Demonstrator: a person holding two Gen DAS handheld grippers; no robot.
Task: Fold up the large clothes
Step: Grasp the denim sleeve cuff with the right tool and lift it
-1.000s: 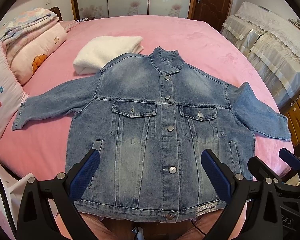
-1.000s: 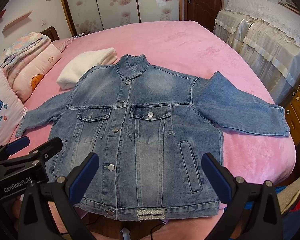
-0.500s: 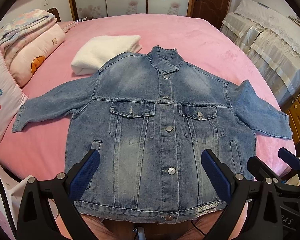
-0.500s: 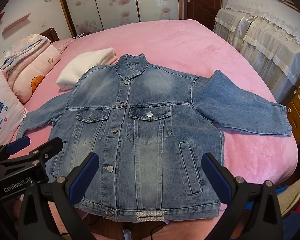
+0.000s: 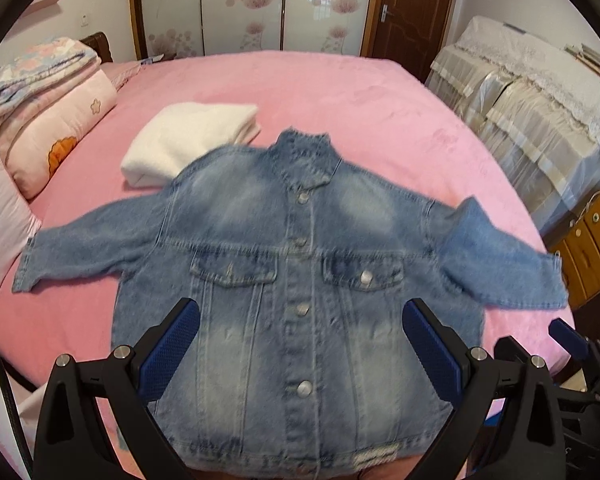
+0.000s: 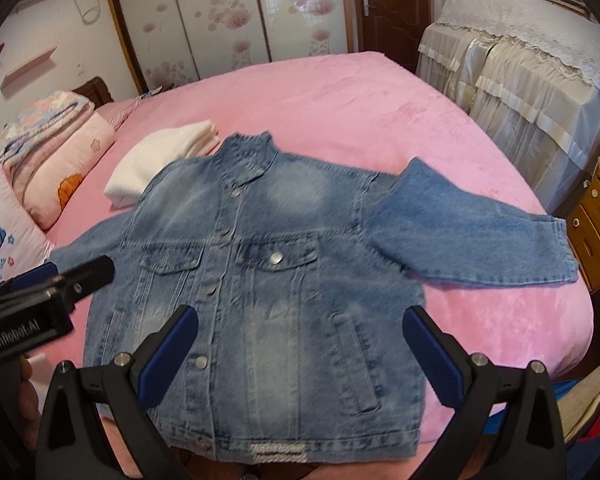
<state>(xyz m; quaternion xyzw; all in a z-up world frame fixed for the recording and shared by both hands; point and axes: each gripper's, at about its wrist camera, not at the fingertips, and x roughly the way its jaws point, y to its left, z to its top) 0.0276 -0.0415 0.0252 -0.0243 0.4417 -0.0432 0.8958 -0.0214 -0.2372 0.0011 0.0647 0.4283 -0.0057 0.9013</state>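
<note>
Left wrist view: denim jacket [image 5: 300, 280] spread flat, front up, buttoned, on pink bed [image 5: 340, 96]; collar pointing away, hem at near edge of bed. Both sleeves stretched out sideways, one toward the pillows, the other toward the bed's far side edge. Picture slightly blurred.

Left gripper [image 5: 300, 344] above lower half of jacket, jaws released and wide apart, blue pads [image 5: 168, 348] on either side of the button placket, nothing between them. Contact with cloth: cannot tell.

Folded white garment [image 5: 188, 142] behind jacket's shoulder, just beside it, possibly tucked under the edge. Stacked pillows and quilt [image 5: 48, 120] along left side of bed. Wardrobe with flower-print doors [image 5: 244, 4] at back, brown door [image 5: 412, 12] next to it. Covered furniture [image 5: 540, 92] at right, wooden drawers [image 5: 592, 240] below it.

Right wrist view: right gripper [image 6: 300, 344] above jacket's lower panel near side pocket, jaws likewise released, wide, empty. Black body of the left gripper at left edge, over the jacket's sleeve. Pale patch at hem centre [image 6: 278, 454] at the bed's near edge. Right-hand sleeve lying flat, cuff near bed's side edge.
</note>
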